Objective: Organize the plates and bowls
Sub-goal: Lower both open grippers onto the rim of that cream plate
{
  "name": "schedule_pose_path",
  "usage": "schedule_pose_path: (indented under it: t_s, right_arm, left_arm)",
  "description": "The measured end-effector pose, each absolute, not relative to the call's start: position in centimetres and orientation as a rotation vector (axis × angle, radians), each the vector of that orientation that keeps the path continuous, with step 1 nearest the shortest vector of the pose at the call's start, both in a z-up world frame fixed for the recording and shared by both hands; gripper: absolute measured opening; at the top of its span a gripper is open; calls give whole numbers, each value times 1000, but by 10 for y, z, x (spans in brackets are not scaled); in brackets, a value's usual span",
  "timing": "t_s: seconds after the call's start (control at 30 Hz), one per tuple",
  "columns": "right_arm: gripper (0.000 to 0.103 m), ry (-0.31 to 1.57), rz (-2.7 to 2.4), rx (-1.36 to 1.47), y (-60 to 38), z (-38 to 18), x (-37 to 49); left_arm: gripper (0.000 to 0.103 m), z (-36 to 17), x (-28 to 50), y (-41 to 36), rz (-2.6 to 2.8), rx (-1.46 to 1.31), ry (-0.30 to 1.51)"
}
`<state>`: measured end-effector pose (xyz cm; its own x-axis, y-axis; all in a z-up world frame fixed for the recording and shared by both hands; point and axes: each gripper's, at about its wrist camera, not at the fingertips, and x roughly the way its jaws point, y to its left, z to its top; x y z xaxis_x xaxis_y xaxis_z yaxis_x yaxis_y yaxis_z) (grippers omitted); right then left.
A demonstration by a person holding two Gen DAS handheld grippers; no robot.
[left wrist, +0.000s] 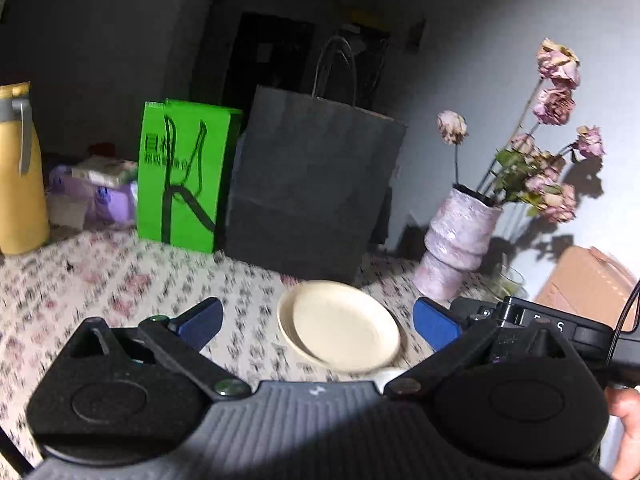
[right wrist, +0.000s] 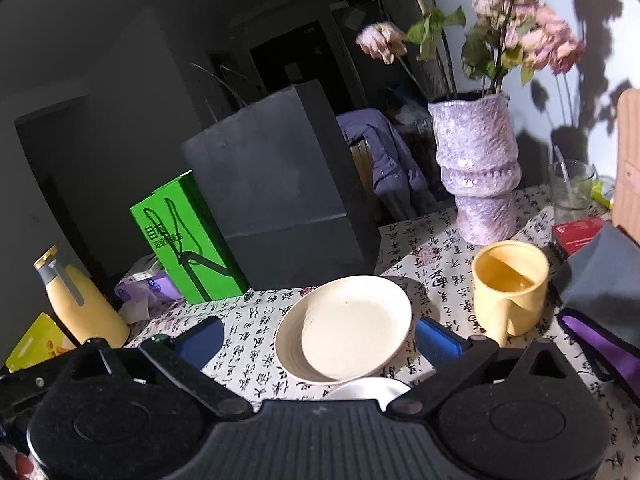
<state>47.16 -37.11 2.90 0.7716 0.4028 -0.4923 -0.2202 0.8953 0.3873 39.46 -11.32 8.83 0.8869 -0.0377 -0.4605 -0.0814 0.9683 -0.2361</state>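
Note:
A cream shallow plate (left wrist: 340,326) lies on the patterned tablecloth (left wrist: 120,280) ahead of my left gripper (left wrist: 318,322), whose blue fingers stand wide apart and hold nothing. The right wrist view shows the same cream plate (right wrist: 344,328) just beyond my right gripper (right wrist: 320,338), also open and empty. The rim of a white dish (right wrist: 368,388) peeks out below the plate, close to the gripper body. In the left view the other gripper's black body (left wrist: 552,328) sits at the right, and a hand shows at the lower right corner.
A yellow mug (right wrist: 510,284) with liquid stands right of the plate. Behind are a grey paper bag (right wrist: 276,196), a green box (right wrist: 180,240), a purple vase of dried roses (right wrist: 478,172), a glass (right wrist: 570,190) and a yellow flask (right wrist: 80,300).

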Motion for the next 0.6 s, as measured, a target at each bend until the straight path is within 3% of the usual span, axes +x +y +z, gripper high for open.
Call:
schedule_pose_path:
  t_s: [0.33, 0.6]
  right_arm:
    - [98, 679, 262, 287, -365, 38, 543]
    - [97, 703, 196, 202, -352, 35, 586]
  left_arm:
    - [103, 107, 461, -107, 128, -324, 500]
    - [103, 81, 517, -101, 218, -337, 554]
